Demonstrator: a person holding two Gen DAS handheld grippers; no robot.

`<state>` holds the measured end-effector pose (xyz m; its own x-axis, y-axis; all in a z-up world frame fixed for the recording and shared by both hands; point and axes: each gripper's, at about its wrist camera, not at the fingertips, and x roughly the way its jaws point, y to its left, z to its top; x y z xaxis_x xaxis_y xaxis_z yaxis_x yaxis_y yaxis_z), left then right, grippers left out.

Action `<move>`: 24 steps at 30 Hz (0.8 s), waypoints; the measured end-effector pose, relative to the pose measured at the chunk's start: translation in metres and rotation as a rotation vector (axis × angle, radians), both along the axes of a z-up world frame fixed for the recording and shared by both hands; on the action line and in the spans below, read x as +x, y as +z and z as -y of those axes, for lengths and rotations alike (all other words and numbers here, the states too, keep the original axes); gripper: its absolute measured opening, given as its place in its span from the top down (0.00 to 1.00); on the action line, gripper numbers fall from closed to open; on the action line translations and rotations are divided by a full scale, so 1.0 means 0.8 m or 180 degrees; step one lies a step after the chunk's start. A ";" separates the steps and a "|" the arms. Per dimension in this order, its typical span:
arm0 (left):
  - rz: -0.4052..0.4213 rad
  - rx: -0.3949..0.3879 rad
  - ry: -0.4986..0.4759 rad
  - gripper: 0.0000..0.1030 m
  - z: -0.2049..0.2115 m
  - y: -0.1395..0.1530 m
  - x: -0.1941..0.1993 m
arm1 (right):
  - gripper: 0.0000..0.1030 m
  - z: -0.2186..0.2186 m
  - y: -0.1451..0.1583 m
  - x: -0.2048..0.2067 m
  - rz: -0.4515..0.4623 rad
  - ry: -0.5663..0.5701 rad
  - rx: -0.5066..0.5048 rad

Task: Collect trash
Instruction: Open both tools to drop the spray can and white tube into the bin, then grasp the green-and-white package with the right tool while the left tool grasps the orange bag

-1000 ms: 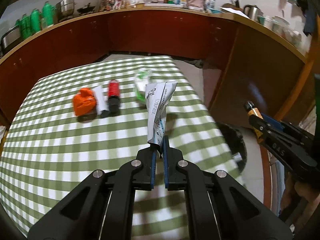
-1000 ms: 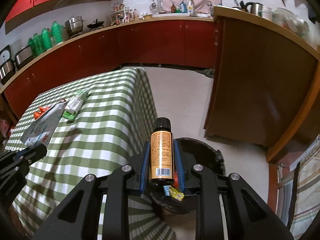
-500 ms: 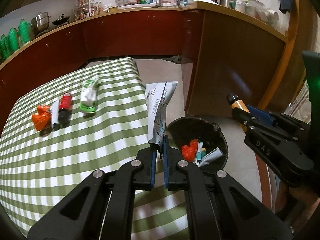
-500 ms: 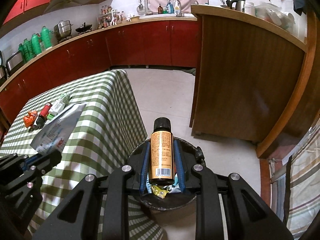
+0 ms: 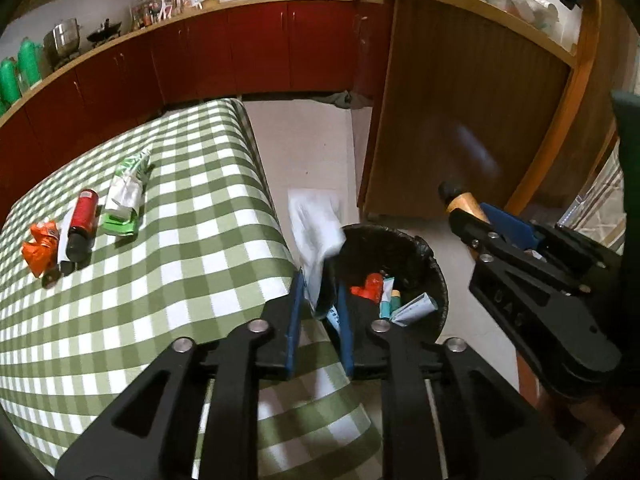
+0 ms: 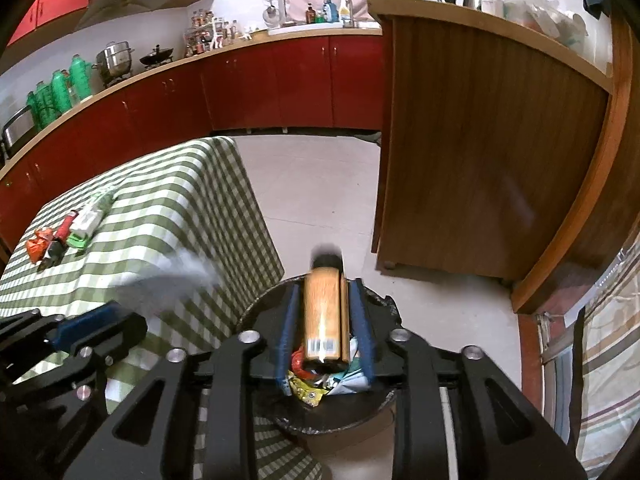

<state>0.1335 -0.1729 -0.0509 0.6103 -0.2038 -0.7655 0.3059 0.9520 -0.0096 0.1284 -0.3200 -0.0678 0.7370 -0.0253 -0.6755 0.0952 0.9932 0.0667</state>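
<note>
My left gripper (image 5: 319,280) is open at the table's corner. The white wrapper (image 5: 314,232) is a blur between its parted fingers, beside the rim of the black trash bin (image 5: 420,248). My right gripper (image 6: 326,284) is open above the bin (image 6: 260,312). The orange bottle with a black cap (image 6: 323,312) is blurred between its pads, with a gap on each side. Several wrappers lie inside the bin. On the green checked table (image 5: 180,280) remain an orange wrapper (image 5: 38,248), a red bottle (image 5: 82,224) and a green-white pack (image 5: 126,200).
A wooden counter side (image 5: 460,120) stands right behind the bin. Red cabinets (image 5: 240,52) curve along the back wall. Pale tiled floor (image 5: 304,152) runs between the table and the counter. A striped cloth (image 6: 608,360) hangs at the far right.
Both grippers swung right from the table to the bin and opened. The white wrapper and the orange bottle have come loose and are blurred.
</note>
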 end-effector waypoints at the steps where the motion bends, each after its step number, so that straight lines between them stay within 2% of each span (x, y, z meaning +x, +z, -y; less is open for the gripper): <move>1: 0.0004 0.0003 0.0004 0.71 0.001 0.000 0.000 | 0.66 0.002 0.000 -0.001 0.0003 -0.0016 0.0006; 2: 0.0012 -0.0003 0.0005 0.68 0.001 0.000 0.000 | 0.65 0.003 0.000 -0.002 0.0013 -0.0028 0.0007; 8: 0.0053 -0.0032 0.0045 0.67 -0.001 0.001 -0.001 | 0.59 0.005 0.007 -0.008 0.0063 -0.0064 0.0001; 13: 0.0094 -0.0044 0.0076 0.61 -0.012 0.007 -0.013 | 0.52 0.001 0.012 -0.011 0.0082 -0.0069 0.0019; 17: 0.0131 -0.0059 0.0155 0.55 -0.034 0.012 -0.023 | 0.48 -0.010 0.017 -0.012 0.0067 0.0008 0.0039; 24: 0.0169 -0.0076 0.0462 0.52 -0.096 0.021 -0.025 | 0.39 -0.053 0.029 -0.010 0.0099 0.0203 -0.0062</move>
